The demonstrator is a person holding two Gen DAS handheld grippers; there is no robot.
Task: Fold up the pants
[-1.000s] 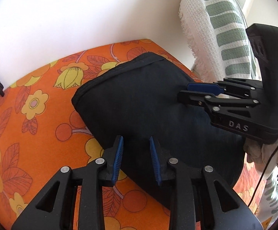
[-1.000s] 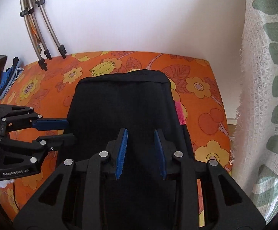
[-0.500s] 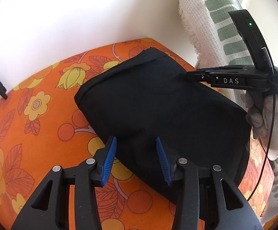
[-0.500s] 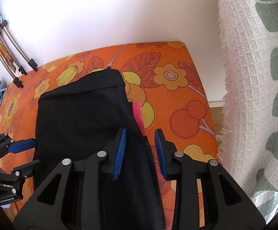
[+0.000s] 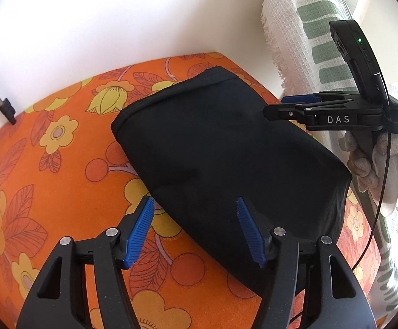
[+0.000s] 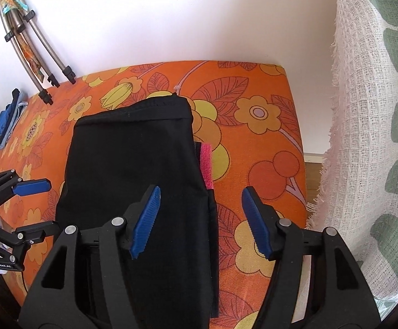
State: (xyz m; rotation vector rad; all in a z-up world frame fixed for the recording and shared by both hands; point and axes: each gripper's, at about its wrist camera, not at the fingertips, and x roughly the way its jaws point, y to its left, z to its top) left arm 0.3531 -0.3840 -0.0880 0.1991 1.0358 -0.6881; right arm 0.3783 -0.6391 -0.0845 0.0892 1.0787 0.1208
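Observation:
Black pants lie folded into a thick rectangle on the orange flowered cover. My left gripper hovers over their near left edge. Its jaws are opening, and the blue pads touch nothing. My right gripper hangs over the right edge of the pants, beside a pink strip that sticks out of the fold. Its jaws are opening too, with only the cloth edge below the gap. A gloved hand holds the right gripper. The left gripper also shows at the left of the right wrist view.
A white wall backs the flowered cover. A white and green woven blanket hangs along the right edge. Metal tubes lean on the wall at the far left, with a small pile of blue clothes below them.
Both grippers' jaws have spread much wider. The right gripper has moved from the middle of the pants to their right edge, which brings the pink strip into full view.

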